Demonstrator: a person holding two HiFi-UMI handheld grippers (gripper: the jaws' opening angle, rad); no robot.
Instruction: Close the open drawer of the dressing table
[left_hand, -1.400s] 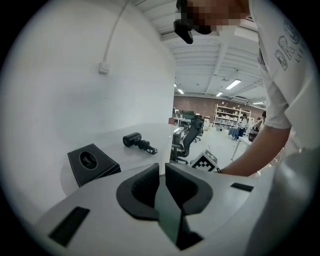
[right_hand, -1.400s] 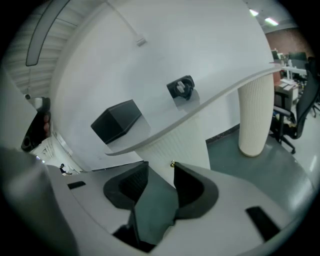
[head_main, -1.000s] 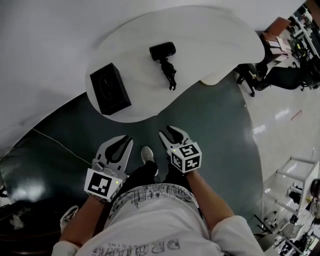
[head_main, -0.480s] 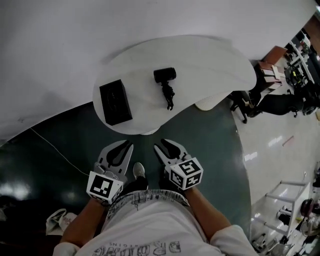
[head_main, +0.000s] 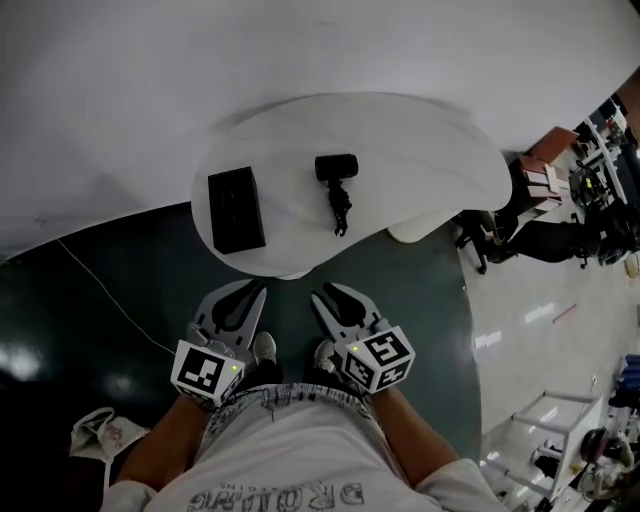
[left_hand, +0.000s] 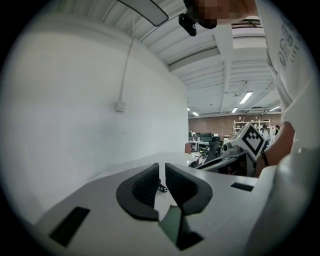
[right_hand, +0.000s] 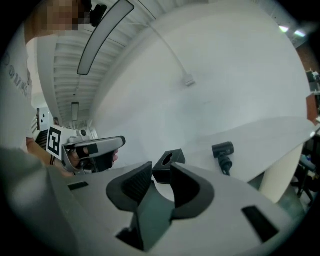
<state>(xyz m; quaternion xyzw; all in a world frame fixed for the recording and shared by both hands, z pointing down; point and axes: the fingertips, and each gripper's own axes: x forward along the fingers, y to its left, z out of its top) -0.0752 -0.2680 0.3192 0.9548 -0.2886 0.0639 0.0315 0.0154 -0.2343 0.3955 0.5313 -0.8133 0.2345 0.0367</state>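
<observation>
Presently: left hand-held gripper (head_main: 246, 292) nearly closed, slim gap, empty. Right hand-held gripper (head_main: 332, 293) part-open, jaws just closing, empty. Dressing table (head_main: 420, 150) at 12 o'clock of both, long axis 9-to-3; right judged nearer. Open drawer not made out.

An open lab hall — strip lights (left_hand: 246, 97) and brick back wall (left_hand: 216, 122) mid-right, office chairs (head_main: 497, 238) and racks (head_main: 556, 436) at right edge.
</observation>
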